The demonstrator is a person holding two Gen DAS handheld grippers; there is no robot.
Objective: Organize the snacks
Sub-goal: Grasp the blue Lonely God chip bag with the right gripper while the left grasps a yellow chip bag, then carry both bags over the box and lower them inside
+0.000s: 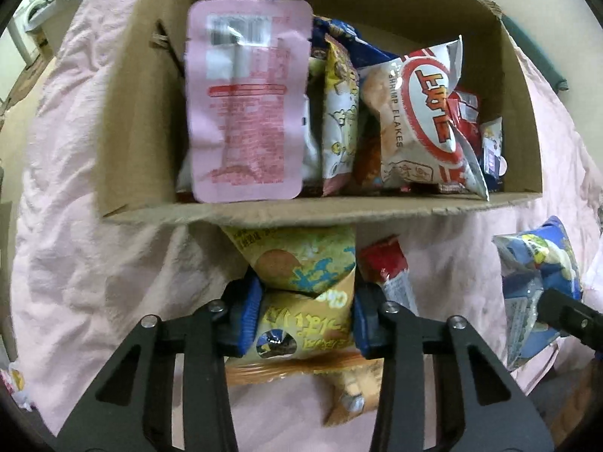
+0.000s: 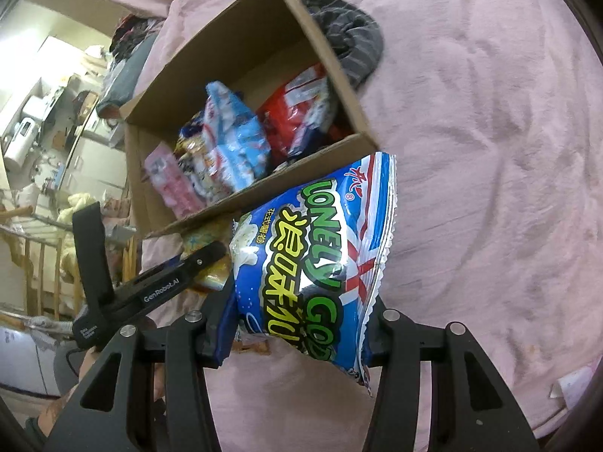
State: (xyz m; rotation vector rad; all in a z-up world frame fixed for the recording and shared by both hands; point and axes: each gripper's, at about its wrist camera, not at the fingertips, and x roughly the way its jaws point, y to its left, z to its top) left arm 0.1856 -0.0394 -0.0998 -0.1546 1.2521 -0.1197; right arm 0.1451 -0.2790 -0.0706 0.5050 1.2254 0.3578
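Left wrist view: my left claw [image 1: 305, 320] pinches a yellow snack bag [image 1: 301, 293] between its blue pads, the bag lying on the pink bedspread [image 1: 94, 282] just in front of the cardboard box [image 1: 264, 214], which already holds a pink pouch [image 1: 245, 105] and a shrimp flakes bag [image 1: 422, 120] among others. Right wrist view: my right claw [image 2: 297, 342], jaws partway apart, grips a blue "Lonely God" bag [image 2: 316, 260] beside the box's near wall.
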